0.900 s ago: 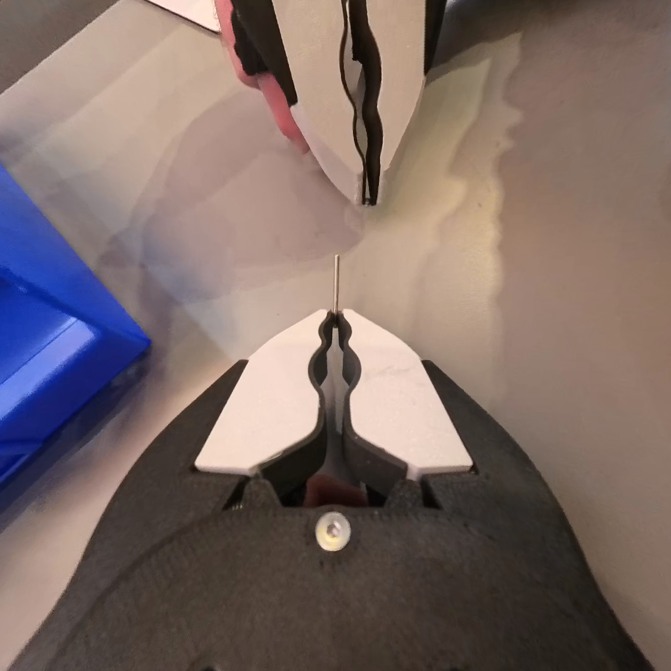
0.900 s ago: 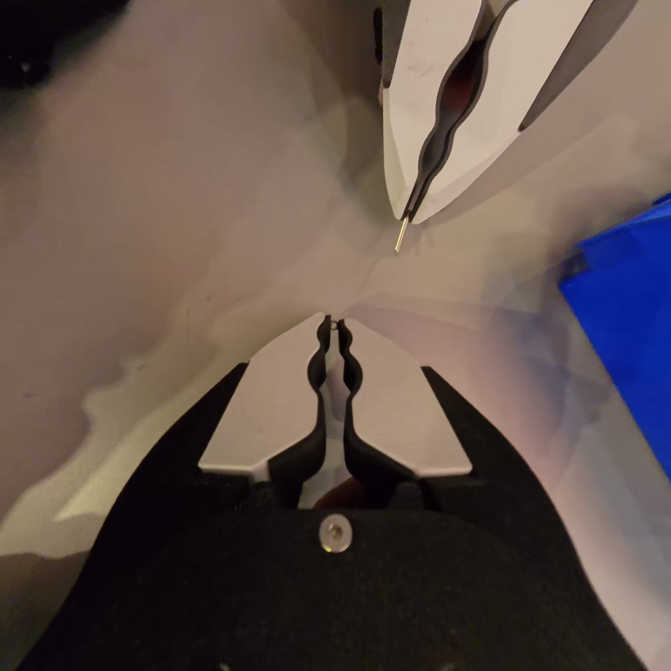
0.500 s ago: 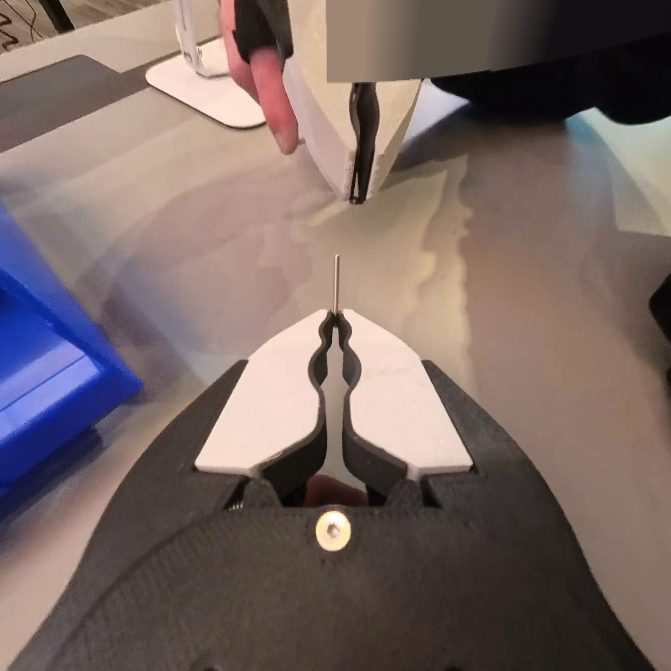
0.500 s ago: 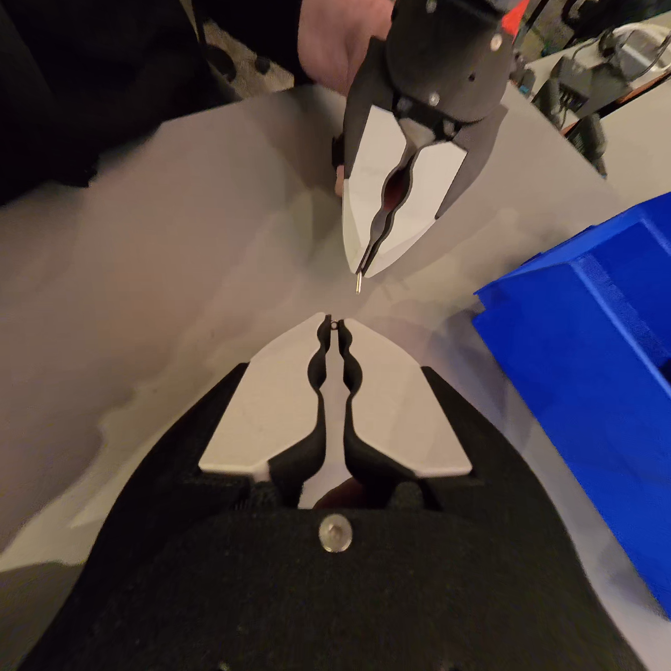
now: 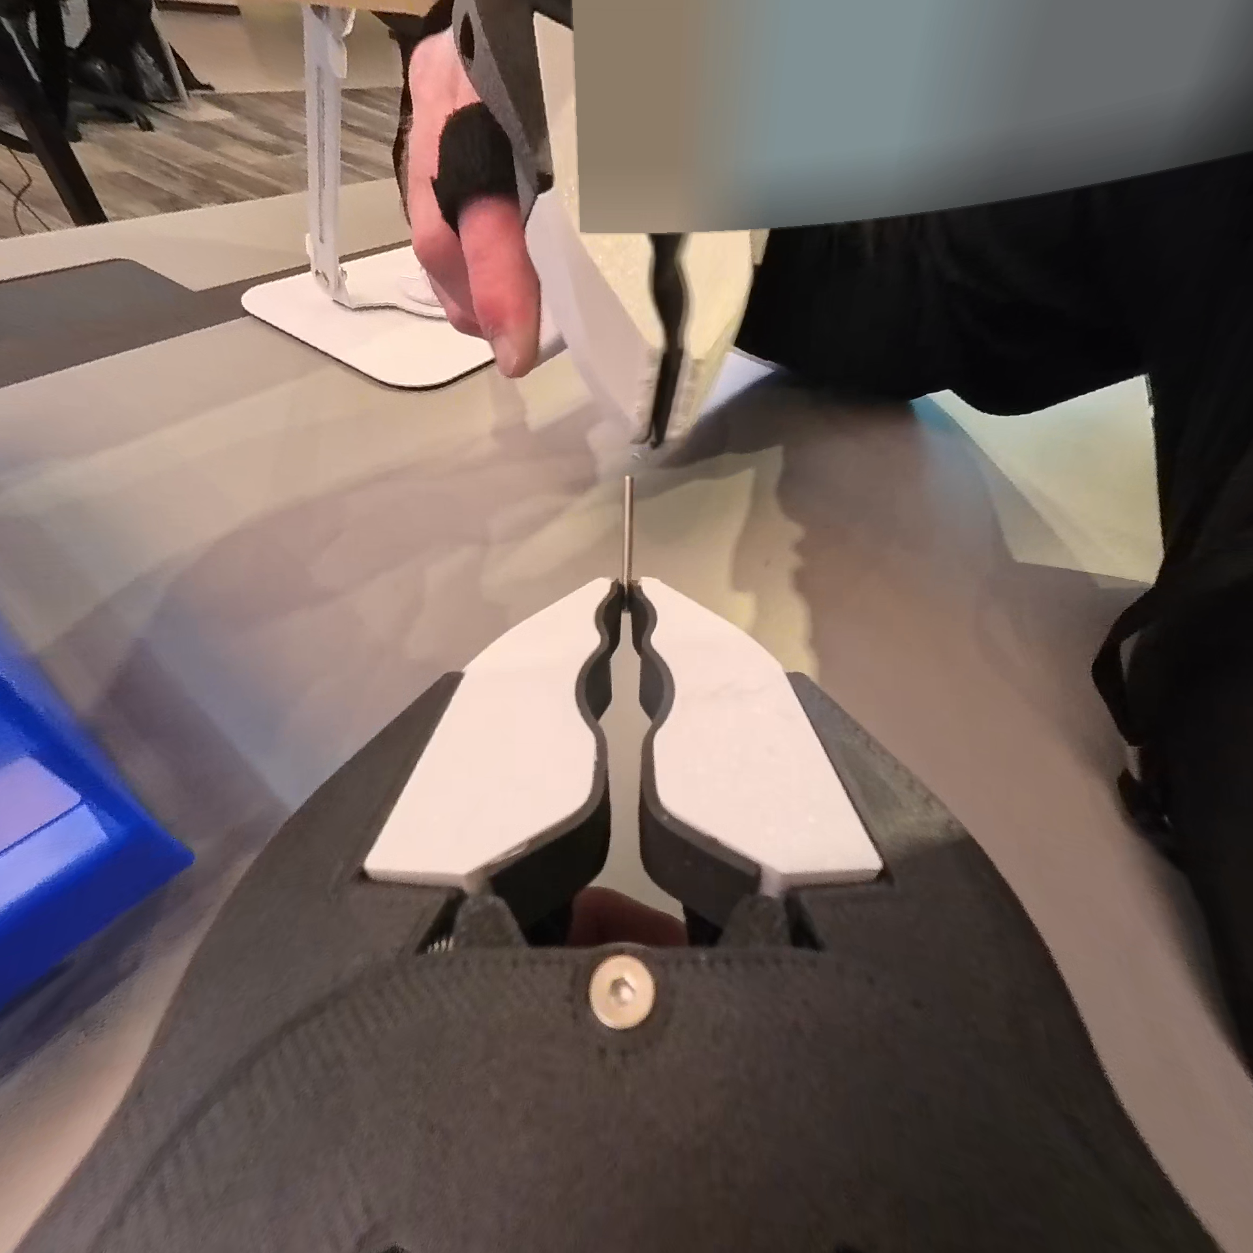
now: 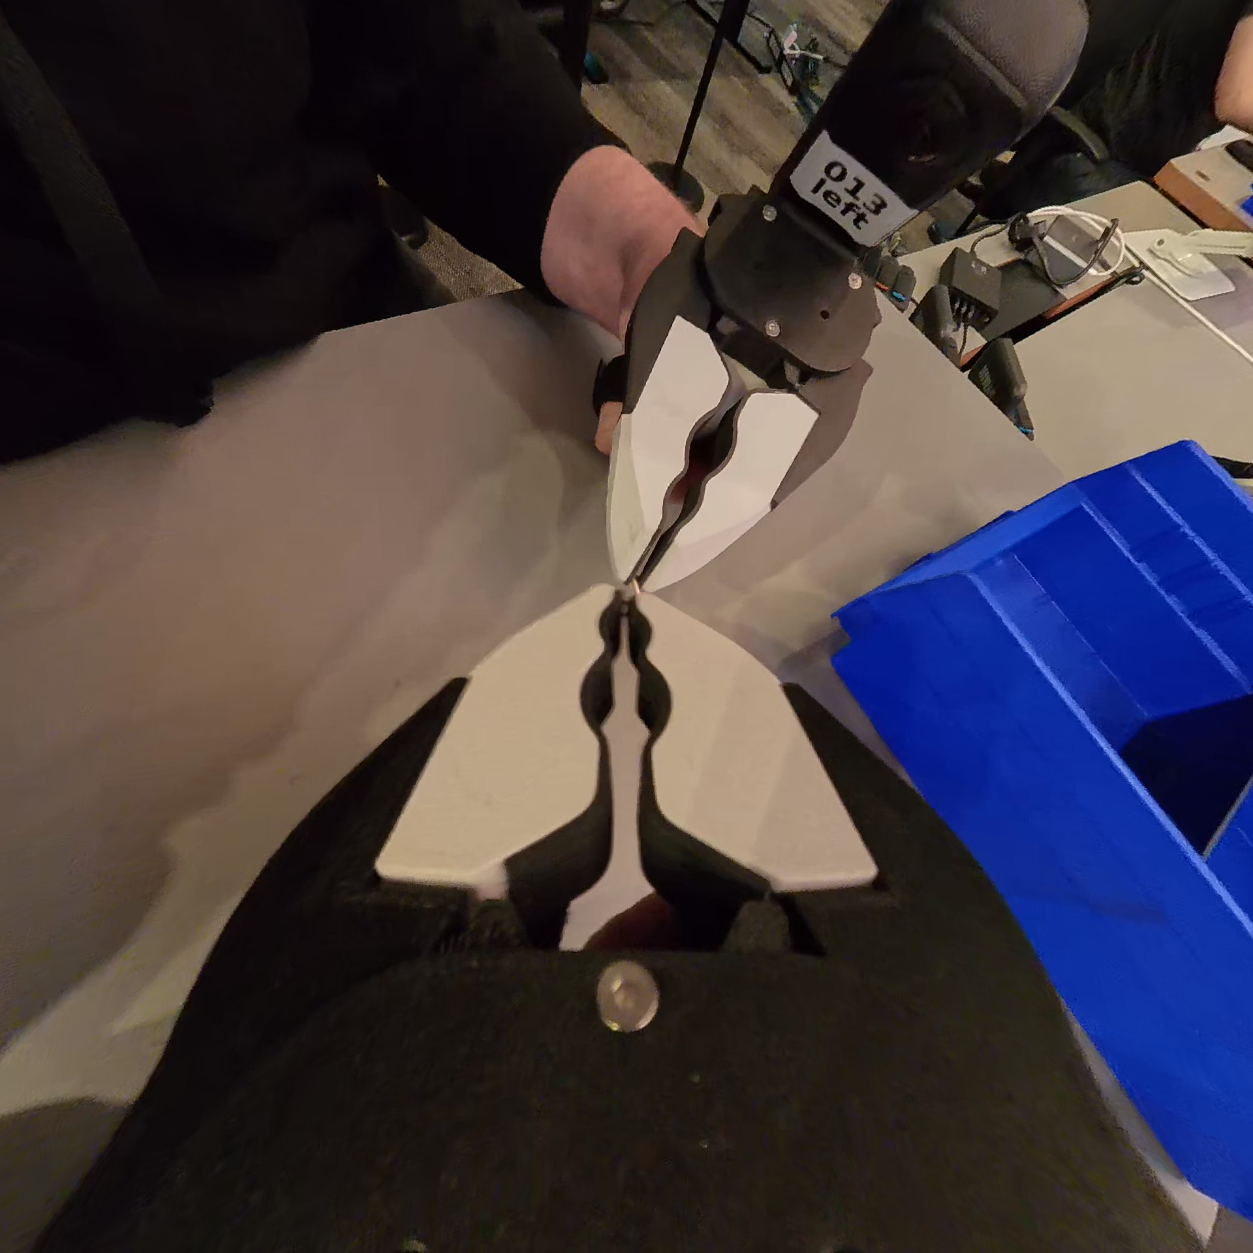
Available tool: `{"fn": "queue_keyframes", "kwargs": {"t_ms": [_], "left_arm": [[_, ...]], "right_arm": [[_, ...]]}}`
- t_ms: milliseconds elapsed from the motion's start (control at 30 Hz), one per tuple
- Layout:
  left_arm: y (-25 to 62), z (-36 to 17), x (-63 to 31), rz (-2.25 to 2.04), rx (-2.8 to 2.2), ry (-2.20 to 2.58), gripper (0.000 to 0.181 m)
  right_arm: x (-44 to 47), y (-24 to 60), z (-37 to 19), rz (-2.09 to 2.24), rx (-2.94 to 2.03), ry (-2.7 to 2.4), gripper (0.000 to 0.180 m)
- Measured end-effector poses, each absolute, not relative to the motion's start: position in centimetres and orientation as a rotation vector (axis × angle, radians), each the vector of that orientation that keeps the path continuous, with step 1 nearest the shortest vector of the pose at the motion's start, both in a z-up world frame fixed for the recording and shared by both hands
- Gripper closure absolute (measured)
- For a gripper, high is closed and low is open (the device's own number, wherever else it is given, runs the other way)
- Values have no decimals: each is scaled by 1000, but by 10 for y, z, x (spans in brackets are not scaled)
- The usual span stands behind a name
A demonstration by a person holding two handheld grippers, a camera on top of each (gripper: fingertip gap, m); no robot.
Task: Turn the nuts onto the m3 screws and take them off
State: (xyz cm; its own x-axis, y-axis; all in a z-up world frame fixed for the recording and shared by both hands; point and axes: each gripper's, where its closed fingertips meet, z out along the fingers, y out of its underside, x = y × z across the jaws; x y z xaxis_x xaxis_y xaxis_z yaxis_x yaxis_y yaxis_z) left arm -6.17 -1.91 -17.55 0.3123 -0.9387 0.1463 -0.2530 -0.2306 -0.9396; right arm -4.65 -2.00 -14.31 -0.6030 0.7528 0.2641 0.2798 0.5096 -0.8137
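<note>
My left gripper (image 5: 627, 588) has its jaws closed on the m3 screw (image 5: 628, 529), pinching its lower end so the thin metal shank stands straight out beyond the tips. My right gripper (image 6: 625, 600) has its jaws closed at the tips on a small nut (image 6: 632, 592); the nut is tiny and partly hidden, so I cannot tell how it is oriented. In the right wrist view the two grippers meet tip to tip above the grey tabletop (image 6: 305, 508), and the free end of the screw sits right at the nut; I cannot tell whether it has entered the thread. In the left wrist view the right gripper comes down from above, its tips just past the free end of the screw, with a small gap visible between them from this angle. My right hand (image 5: 474, 224) holds that gripper, with a black strap (image 5: 471, 166) around one finger. A blue bin (image 6: 1058, 712) stands on the tabletop just to the right of the right gripper as its own camera sees it, and its corner shows at the left edge of the left wrist view. A white stand (image 5: 369, 325) with a flat base rests on the tabletop behind my right hand.
</note>
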Motion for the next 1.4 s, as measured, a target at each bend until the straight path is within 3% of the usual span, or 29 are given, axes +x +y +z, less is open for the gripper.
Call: {"fn": "queue_keyframes", "kwargs": {"t_ms": [533,1000,1400], "left_arm": [[-17,-171,-73,-1001,-1681,1039,179],[-9,-157,-86,-980,-1610,950,179],[-13,-144,-133,-798,-1598,876,179]], "right_arm": [[-38,-22,-153,967,-869,-2214,180],[-54,-75,-175,1052,-819,-2308,180],[-109,-124,-204,1054,-964,-2265,166]]}}
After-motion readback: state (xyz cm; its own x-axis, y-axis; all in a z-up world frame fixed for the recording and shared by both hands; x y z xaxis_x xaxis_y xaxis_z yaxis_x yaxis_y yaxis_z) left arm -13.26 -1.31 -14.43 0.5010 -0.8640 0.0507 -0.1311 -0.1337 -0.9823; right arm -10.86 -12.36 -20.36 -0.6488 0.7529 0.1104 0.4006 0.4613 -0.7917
